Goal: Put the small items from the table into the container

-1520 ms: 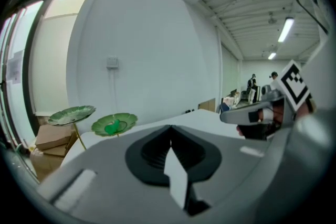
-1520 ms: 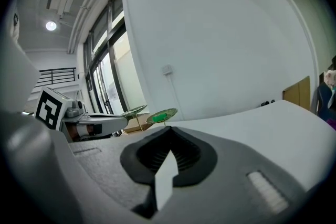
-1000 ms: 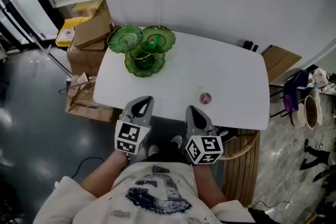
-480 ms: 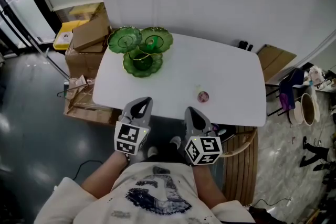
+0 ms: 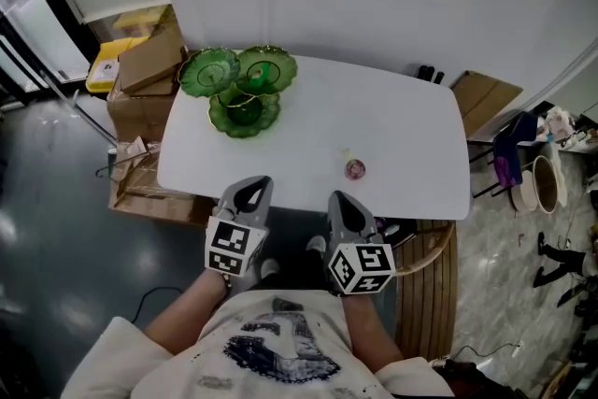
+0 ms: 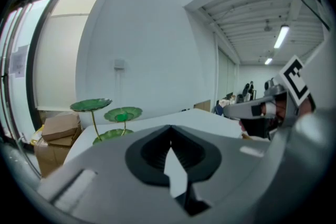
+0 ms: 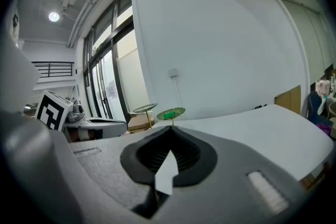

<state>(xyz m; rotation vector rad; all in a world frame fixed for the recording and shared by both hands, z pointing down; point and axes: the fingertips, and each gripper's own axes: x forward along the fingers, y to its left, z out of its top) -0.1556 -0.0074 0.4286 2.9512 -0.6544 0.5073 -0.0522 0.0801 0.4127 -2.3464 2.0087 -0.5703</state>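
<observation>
A small dark red round item (image 5: 355,168) lies on the white table (image 5: 308,121), near its front edge, with a pale small item (image 5: 346,154) just behind it. The container is a green three-dish stand (image 5: 239,84) at the table's far left corner; its leaf-shaped dishes (image 6: 107,113) show again in the left gripper view, and in the right gripper view the stand (image 7: 164,113) is small and far off. My left gripper (image 5: 253,185) and right gripper (image 5: 338,198) hang side by side just short of the table's front edge, both shut and empty.
Cardboard boxes (image 5: 140,61) are stacked on the floor left of the table. A wooden chair (image 5: 430,280) stands at the front right, and a flat cardboard piece (image 5: 486,98) leans by the wall. Clutter and a round basket (image 5: 542,182) sit at far right.
The table and everything on it have drifted a little up and left in the head view as the head turned. Both grippers stayed in place and shut.
</observation>
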